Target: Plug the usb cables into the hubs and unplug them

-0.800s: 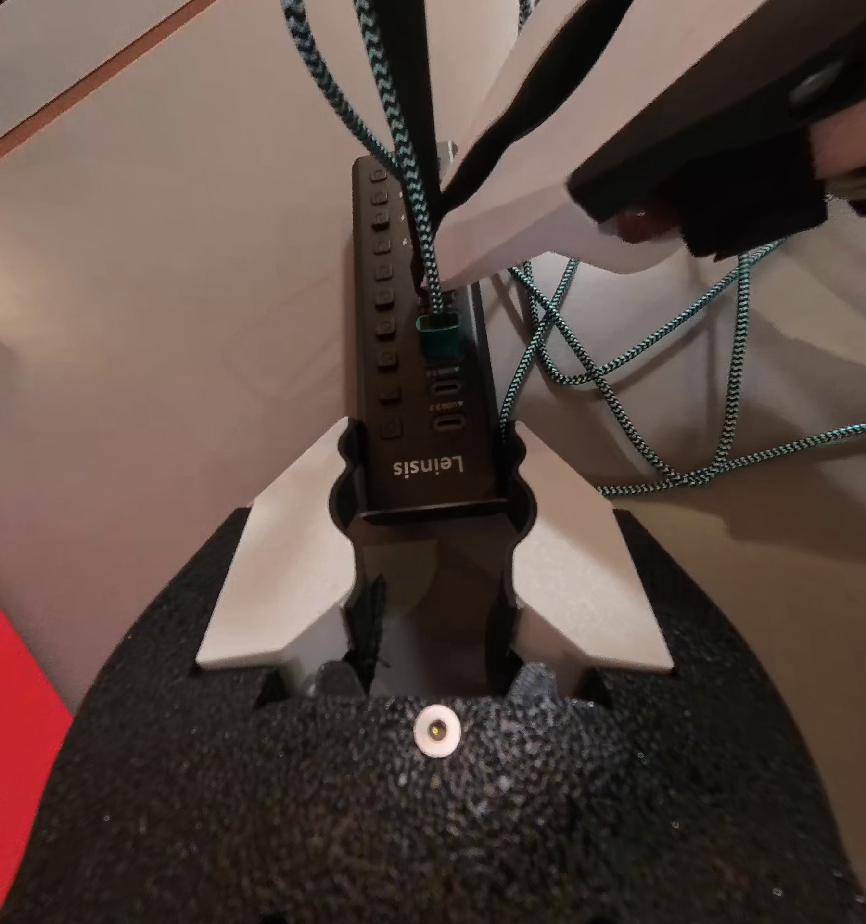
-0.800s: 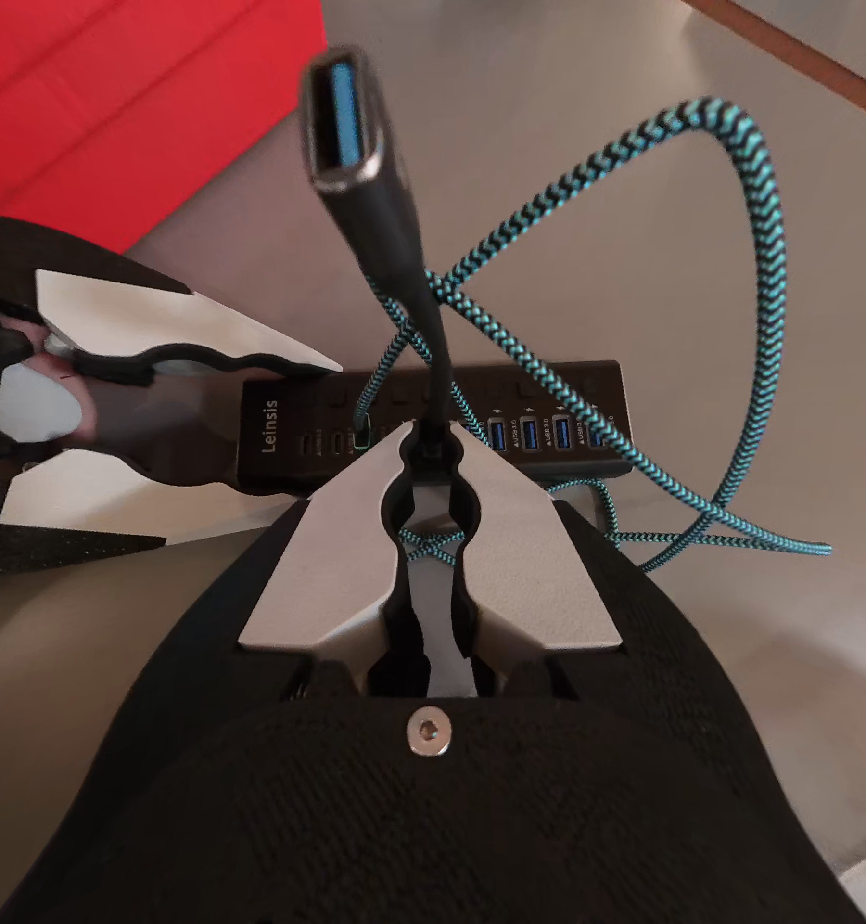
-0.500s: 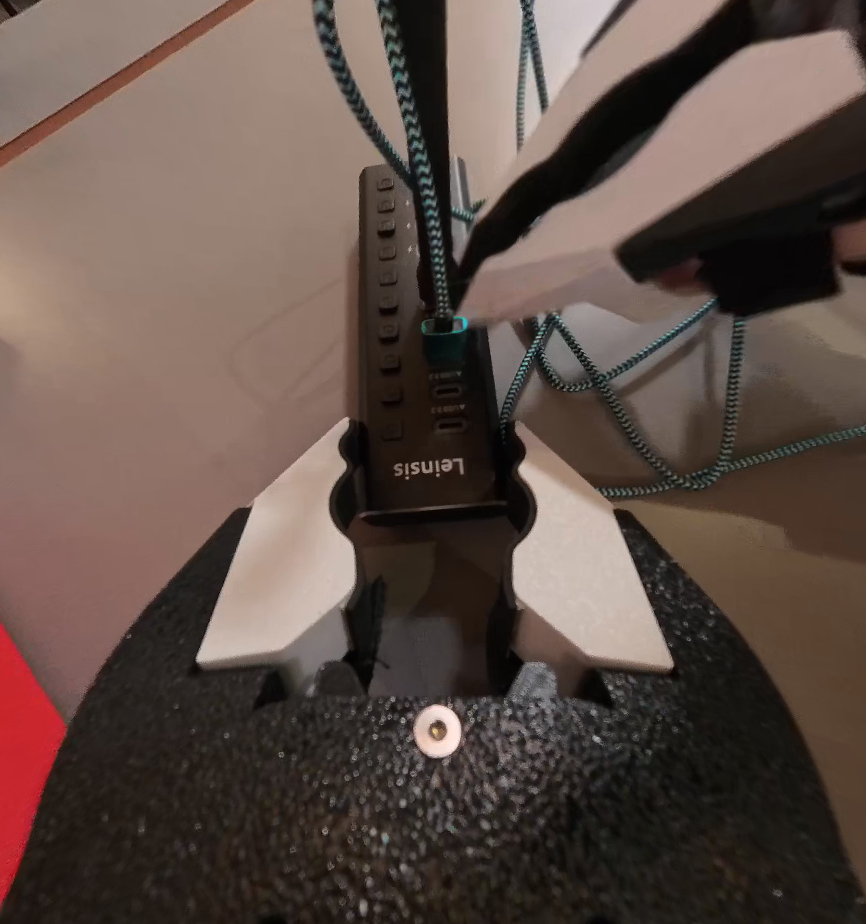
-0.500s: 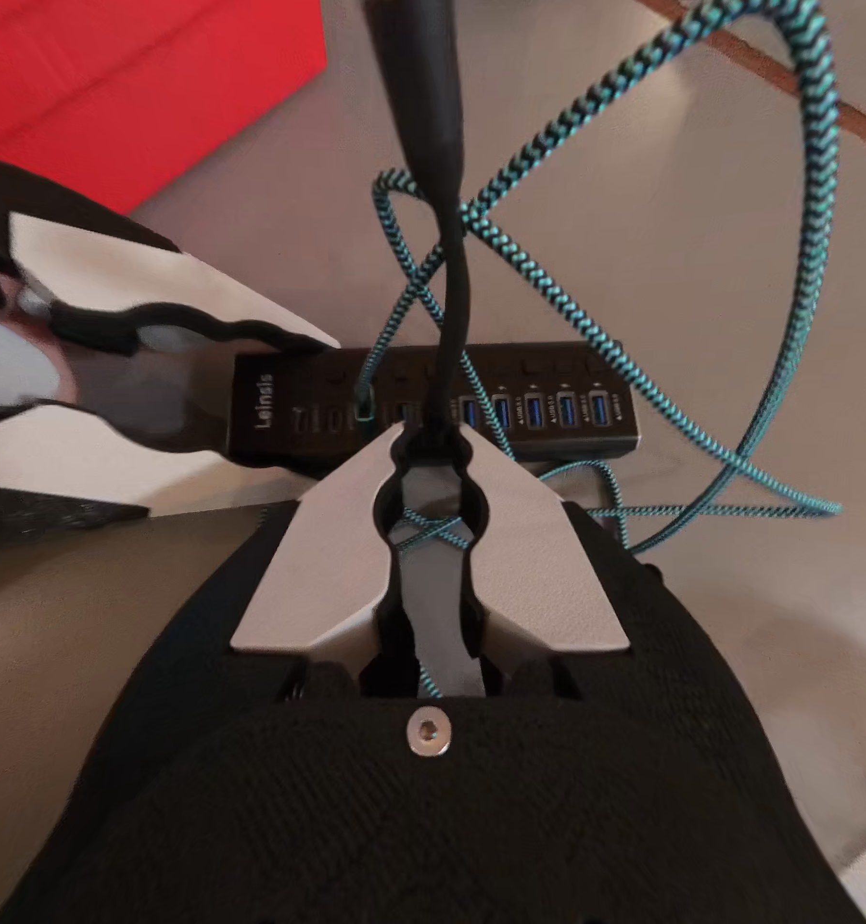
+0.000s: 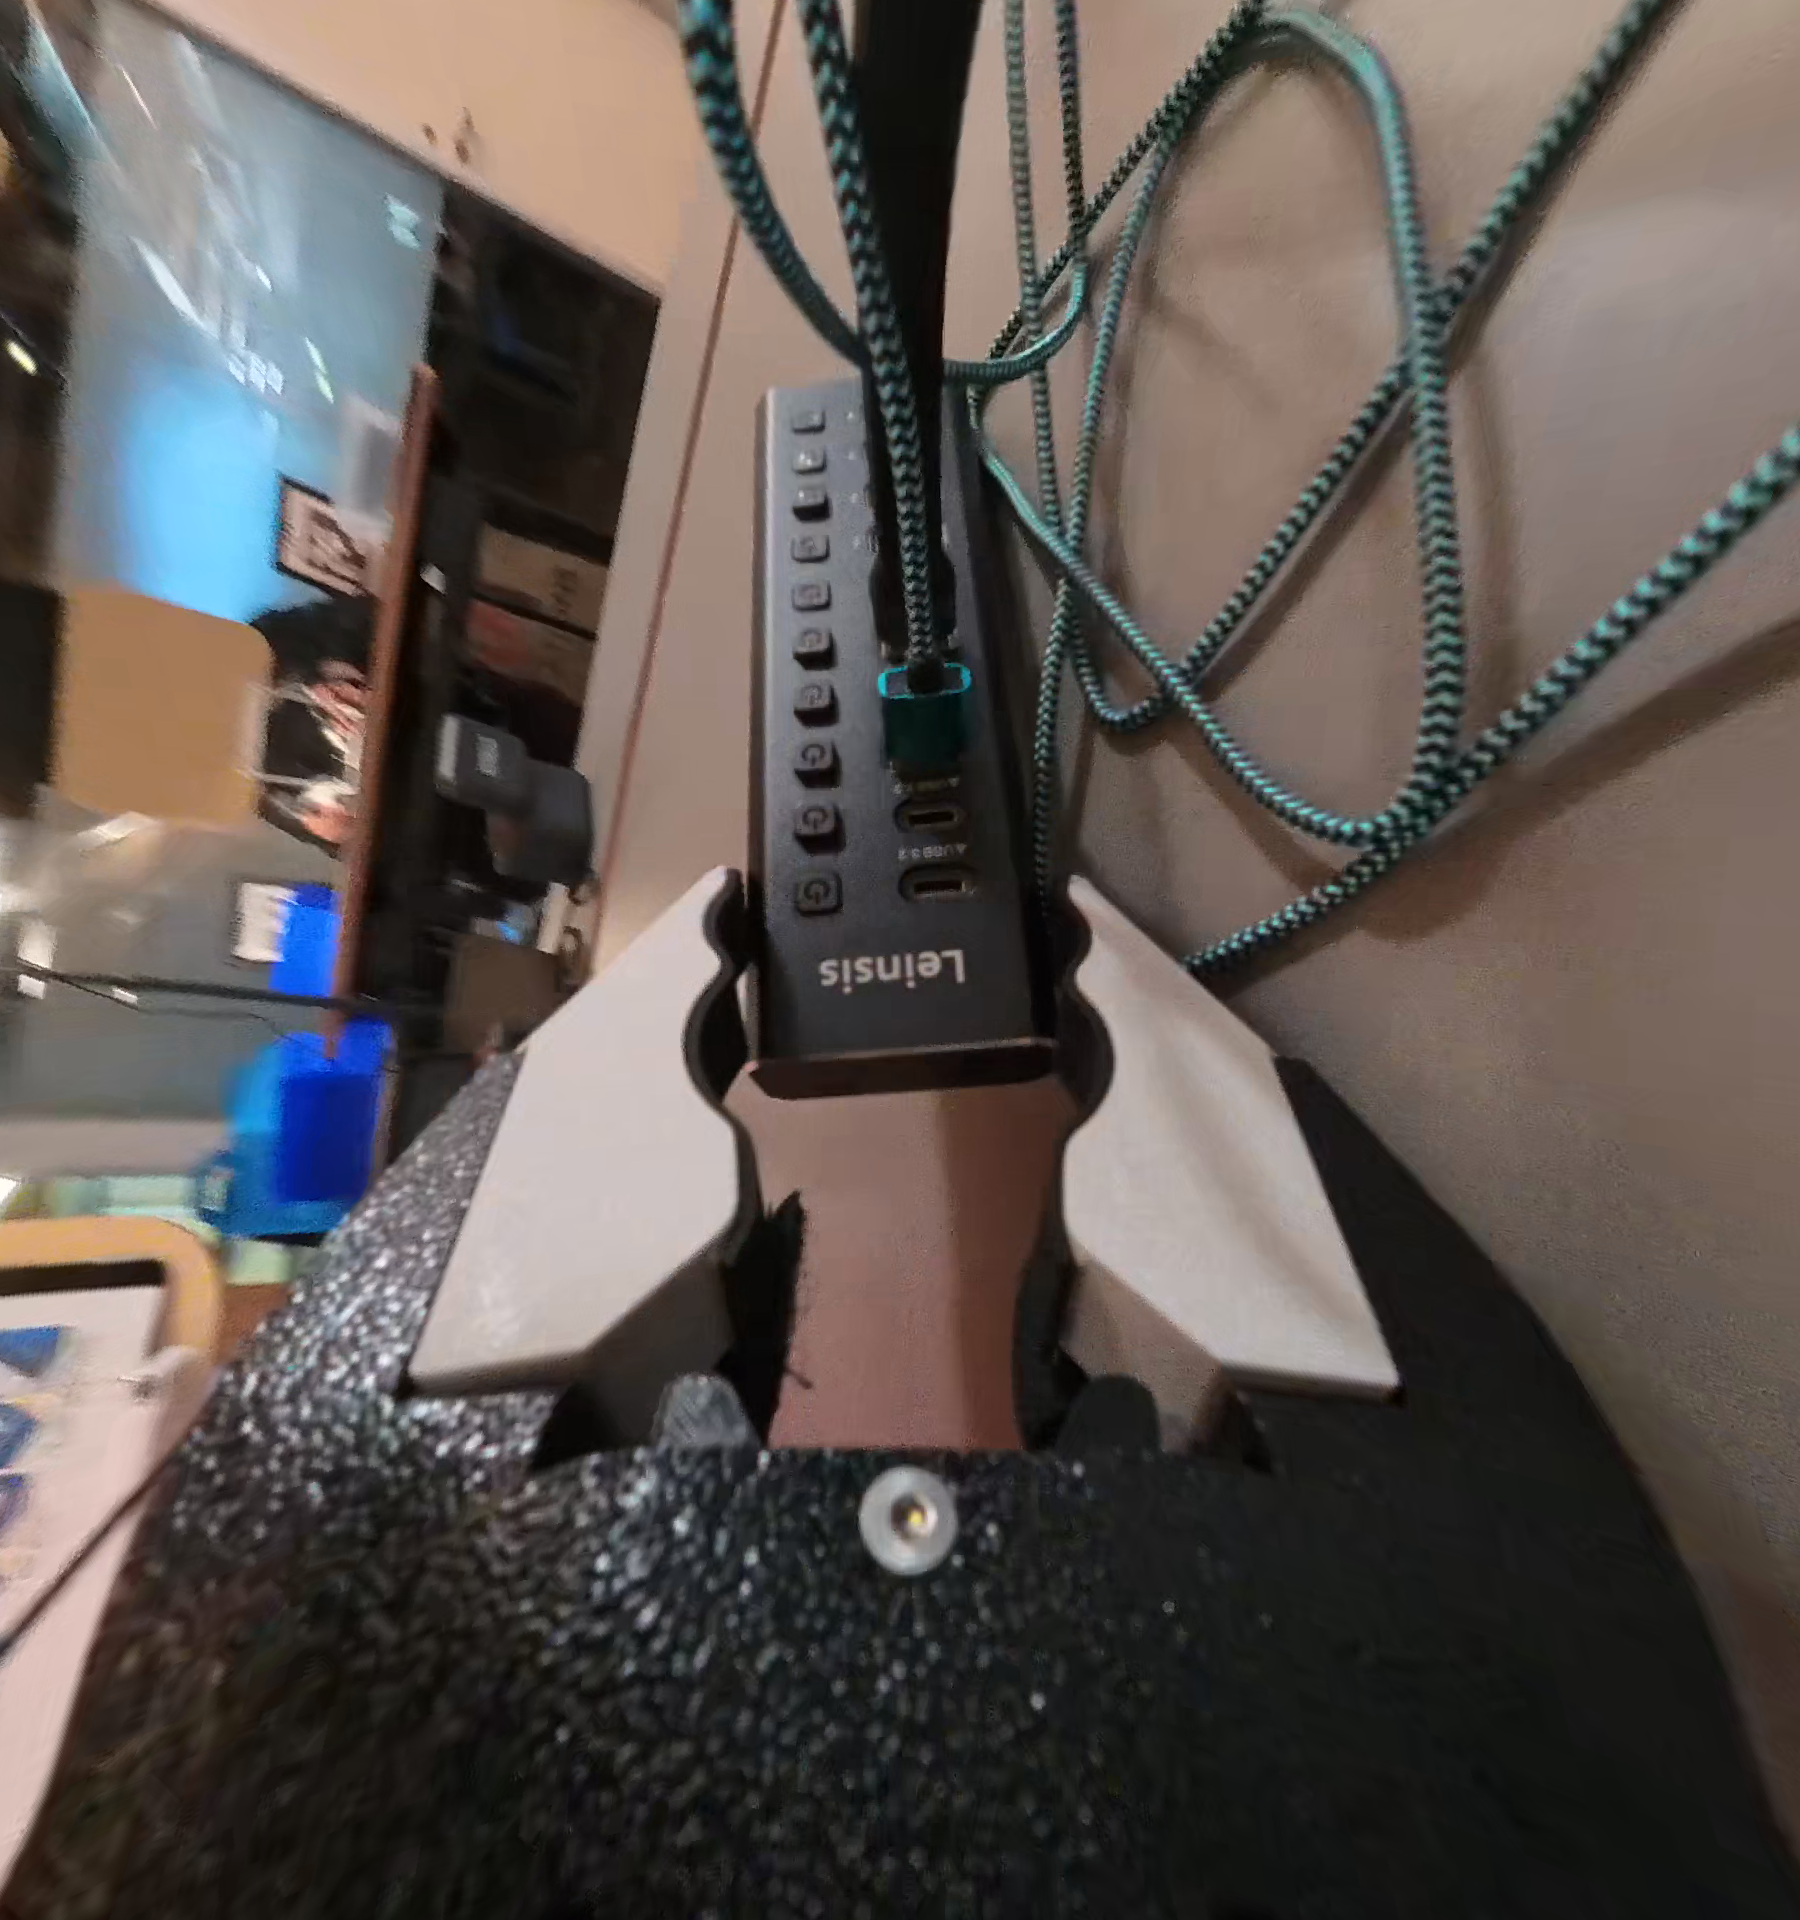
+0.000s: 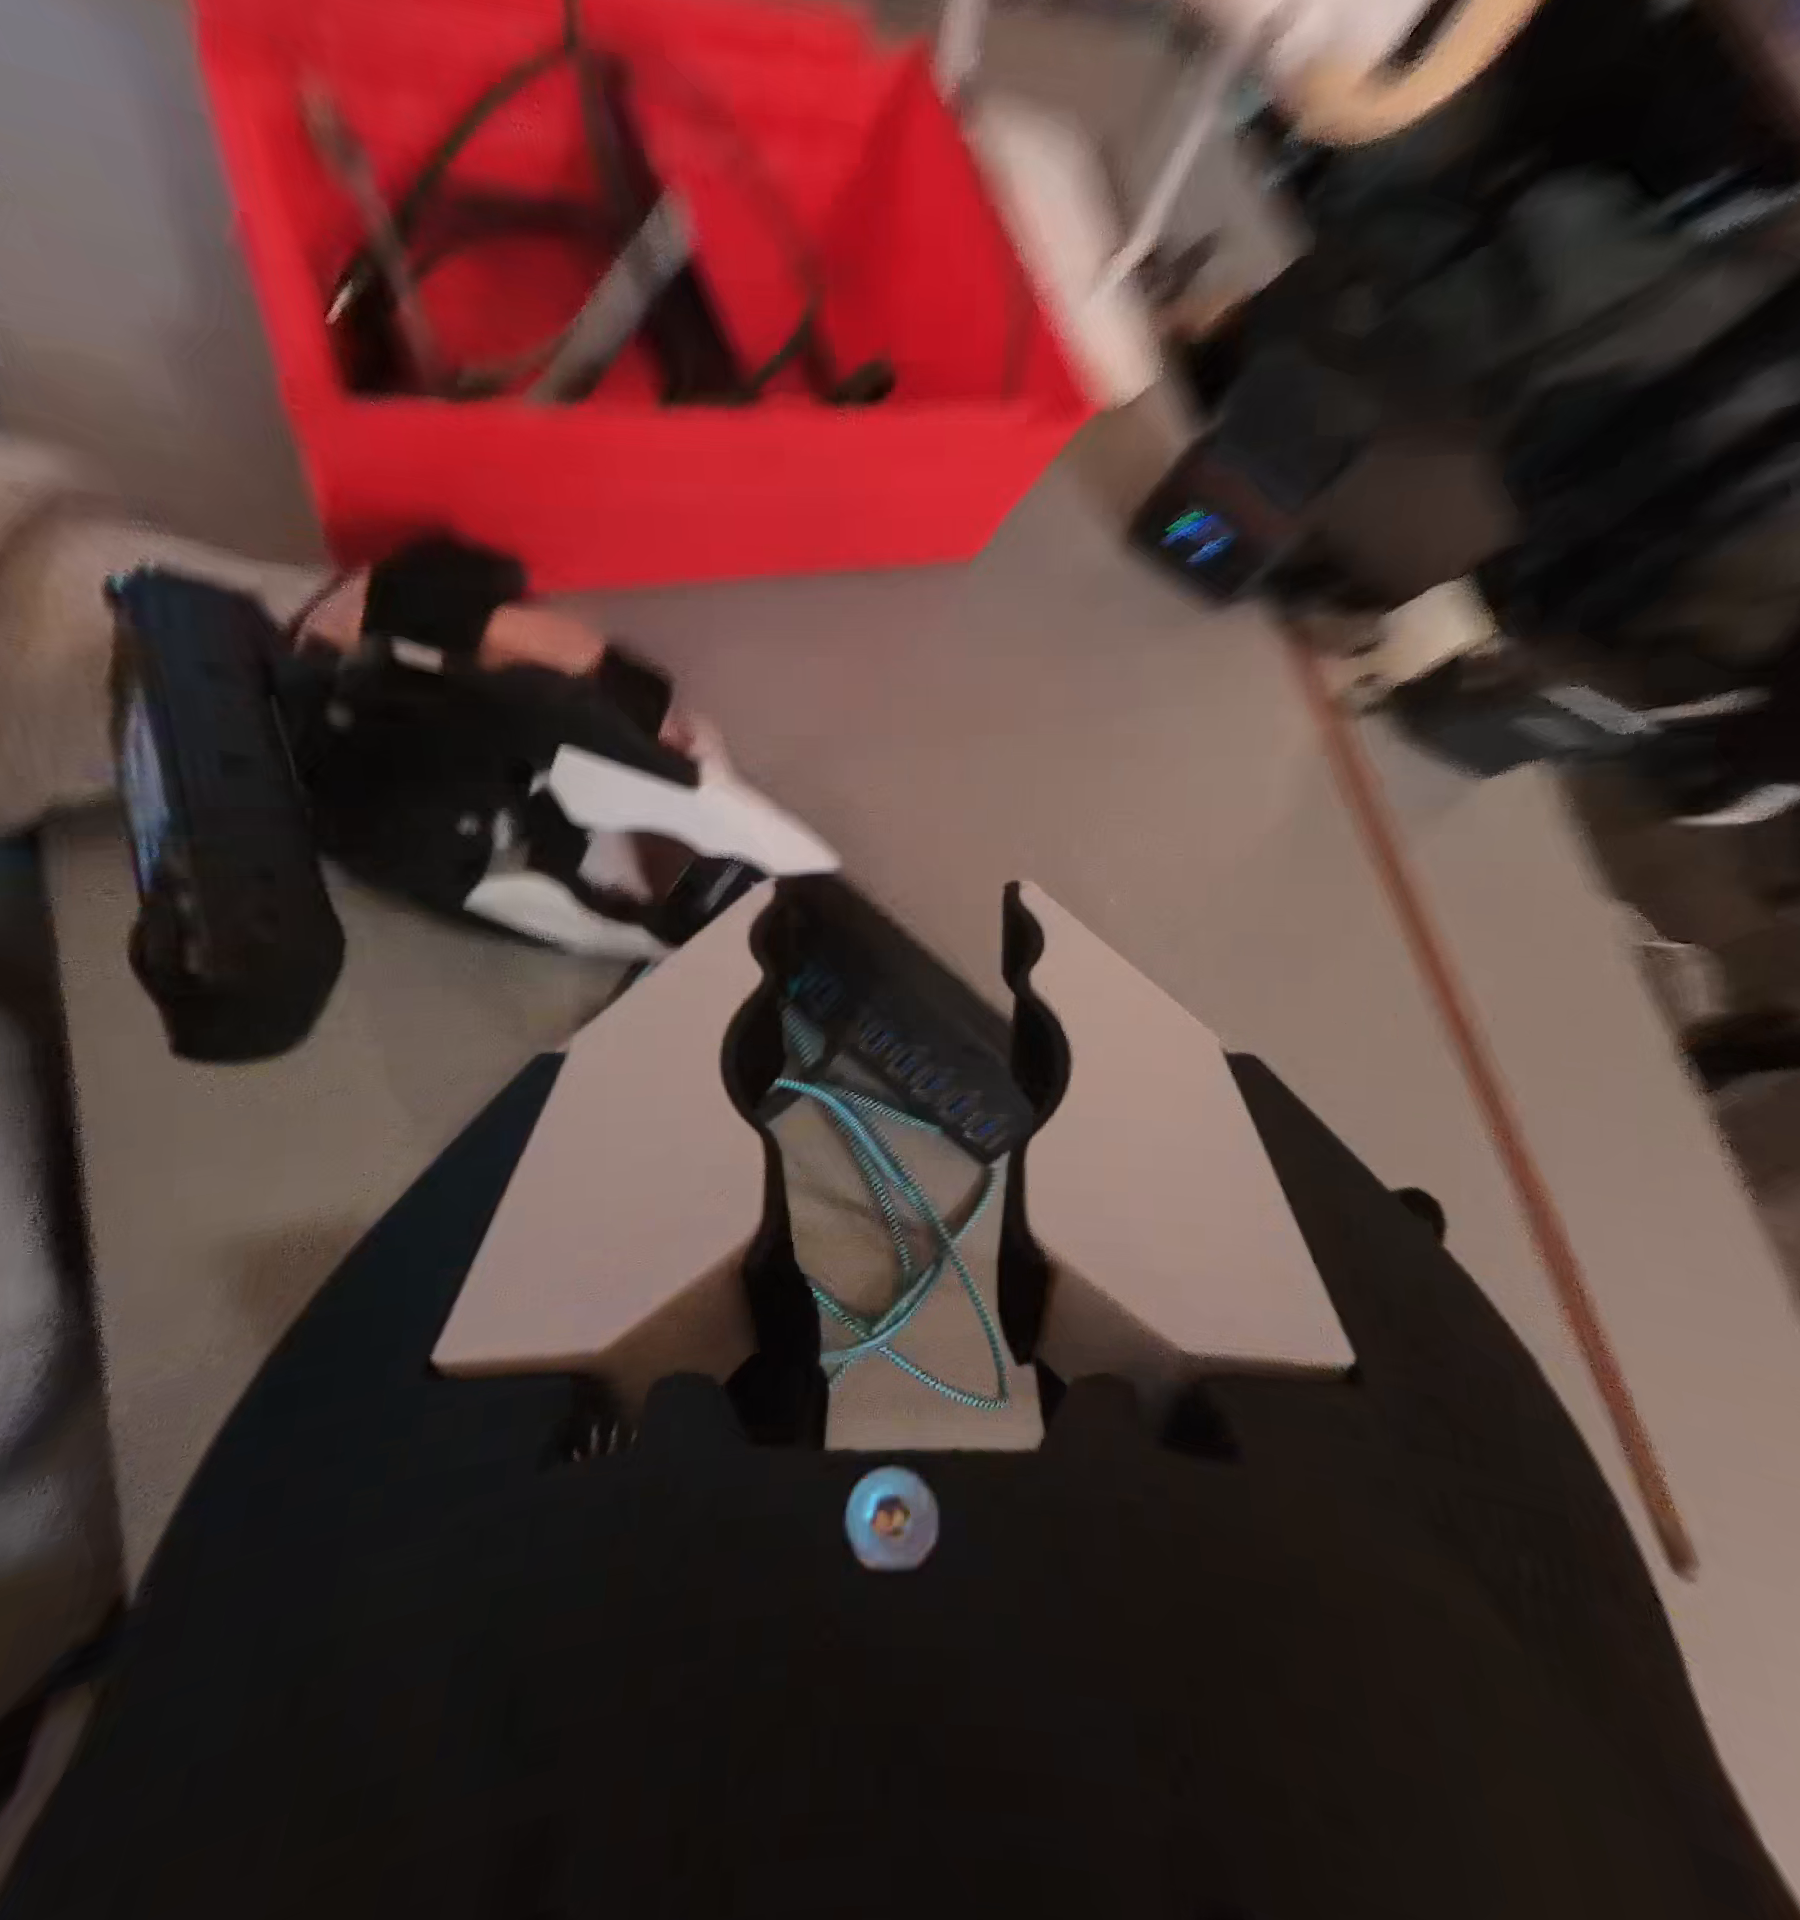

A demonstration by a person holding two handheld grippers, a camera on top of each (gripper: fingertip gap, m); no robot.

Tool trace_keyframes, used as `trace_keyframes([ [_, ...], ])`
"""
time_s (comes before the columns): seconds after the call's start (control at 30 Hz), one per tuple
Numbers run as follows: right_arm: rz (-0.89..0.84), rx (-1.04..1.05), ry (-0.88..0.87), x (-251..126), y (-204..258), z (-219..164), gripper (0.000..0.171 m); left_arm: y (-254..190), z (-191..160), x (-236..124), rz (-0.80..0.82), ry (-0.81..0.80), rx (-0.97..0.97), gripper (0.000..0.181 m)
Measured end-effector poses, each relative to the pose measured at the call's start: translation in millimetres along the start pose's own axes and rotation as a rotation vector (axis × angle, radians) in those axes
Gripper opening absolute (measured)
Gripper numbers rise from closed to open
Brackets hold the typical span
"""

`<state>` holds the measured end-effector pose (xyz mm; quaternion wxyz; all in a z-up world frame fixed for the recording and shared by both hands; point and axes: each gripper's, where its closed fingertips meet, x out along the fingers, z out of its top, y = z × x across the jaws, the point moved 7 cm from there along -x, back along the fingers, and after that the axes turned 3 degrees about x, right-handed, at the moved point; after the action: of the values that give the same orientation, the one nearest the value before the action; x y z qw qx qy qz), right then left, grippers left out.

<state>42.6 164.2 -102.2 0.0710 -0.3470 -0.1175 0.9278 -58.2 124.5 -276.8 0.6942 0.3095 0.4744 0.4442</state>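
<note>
The black USB hub [image 5: 891,966] lies on the beige table, and my left gripper [image 5: 891,935] is shut on its near end. A teal plug [image 5: 922,717] of the teal-black braided cable [image 5: 1395,540] sits in a hub port. A black cable [image 5: 906,156] rises behind it, with its plug end hidden. In the blurred right wrist view, my right gripper [image 6: 885,904] is open and empty above the hub [image 6: 906,1018]. Loops of braided cable [image 6: 906,1278] show between its fingers. The left gripper [image 6: 615,831] shows to the left, held by a hand.
A red bin [image 6: 647,488] with dark cables stands behind the left gripper. The table's brown edge strip [image 6: 1498,1091] runs along the right, with blurred dark equipment [image 6: 1602,416] beyond it. Shelves and room clutter [image 5: 200,520] show past the table in the left wrist view.
My right gripper has let go of the black cable, opened and pulled back, and it has left the left wrist view. The left gripper, still on the hub, has turned.
</note>
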Motion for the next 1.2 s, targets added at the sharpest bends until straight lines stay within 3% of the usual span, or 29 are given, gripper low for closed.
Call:
trace_keyframes([
  [0.1, 0.198, -0.077, 0.21, 52, -10, -23, 0.044, -2, 0, -3, 0.05, -0.025, 0.117, 0.056],
  [0.23, 0.338, -0.272, 0.437, 98, -14, -55, 0.045, -5, 1, -6, 0.132, -0.043, 0.3, 0.056],
  [0.37, 0.532, -0.234, 0.514, 122, -9, -63, 0.046, -7, 3, -7, 0.183, -0.06, 0.408, 0.057],
  [0.53, 0.566, -0.353, 0.572, 137, -7, -65, 0.034, -6, 1, -7, 0.176, -0.054, 0.401, 0.056],
  [0.97, 0.445, -0.429, 0.595, 130, -7, -66, 0.031, -2, 2, -10, 0.153, -0.052, 0.26, 0.057],
  [1.07, 0.341, -0.42, 0.565, 107, -26, -55, 0.03, 16, 8, -25, 0.287, -0.146, 0.139, 0.093],
  [1.2, 0.161, -0.361, 0.45, 47, -64, -23, 0.03, 35, 2, -37, 0.329, -0.233, -0.058, 0.101],
])
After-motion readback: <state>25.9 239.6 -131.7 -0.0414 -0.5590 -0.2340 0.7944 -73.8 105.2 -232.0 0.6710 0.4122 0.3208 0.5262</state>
